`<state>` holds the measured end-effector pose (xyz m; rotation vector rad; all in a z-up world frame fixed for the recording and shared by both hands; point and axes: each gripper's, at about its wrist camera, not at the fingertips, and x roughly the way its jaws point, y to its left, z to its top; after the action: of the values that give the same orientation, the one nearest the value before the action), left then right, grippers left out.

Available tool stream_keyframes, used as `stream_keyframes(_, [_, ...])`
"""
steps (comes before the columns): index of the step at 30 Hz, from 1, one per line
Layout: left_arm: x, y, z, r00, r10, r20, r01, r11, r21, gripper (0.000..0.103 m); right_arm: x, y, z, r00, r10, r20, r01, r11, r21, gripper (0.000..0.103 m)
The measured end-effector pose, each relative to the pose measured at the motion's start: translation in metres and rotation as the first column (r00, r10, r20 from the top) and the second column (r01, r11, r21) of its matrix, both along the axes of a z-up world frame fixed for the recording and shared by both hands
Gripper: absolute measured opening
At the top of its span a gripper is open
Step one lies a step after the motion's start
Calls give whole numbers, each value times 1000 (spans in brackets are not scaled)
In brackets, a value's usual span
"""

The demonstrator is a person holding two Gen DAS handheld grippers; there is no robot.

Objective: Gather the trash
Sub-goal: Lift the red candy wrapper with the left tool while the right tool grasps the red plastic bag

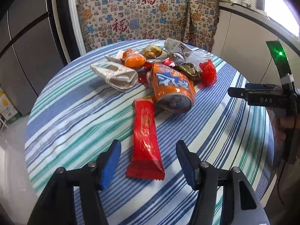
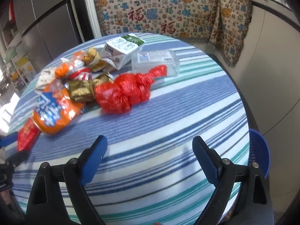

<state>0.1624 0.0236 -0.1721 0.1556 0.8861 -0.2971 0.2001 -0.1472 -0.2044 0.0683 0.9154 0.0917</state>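
Observation:
A heap of trash lies on the round striped table (image 1: 75, 112). It holds a dented orange can (image 1: 172, 86), a long red wrapper (image 1: 145, 136), a crumpled white paper piece (image 1: 116, 75), a knotted red plastic bag (image 2: 127, 90), a gold wrapper (image 2: 81, 89), a white carton (image 2: 120, 53) and a clear plastic box (image 2: 155, 61). My left gripper (image 1: 148, 143) is open, its blue pads on either side of the red wrapper's near end without touching it. My right gripper (image 2: 149, 139) stands open over bare cloth, nearer than the red bag.
A blue basket (image 2: 259, 150) sits just past the table's right edge. A grey fridge (image 1: 28, 56) stands at the left, and furniture draped in patterned cloth (image 1: 135, 18) stands behind the table. The right gripper's body (image 1: 262, 97) shows at the right of the left wrist view.

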Motion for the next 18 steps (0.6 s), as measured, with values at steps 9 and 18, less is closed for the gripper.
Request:
stream_keyframes(9, [15, -5, -16, 998, -25, -52, 24, 999, -23, 44, 61, 21, 4, 998, 46, -49, -38, 987, 155, 68])
stream_keyframes(18, [-4, 6, -5, 996, 80, -36, -82, 995, -65, 26, 13, -25, 0, 990, 71, -126, -61, 995, 78, 49])
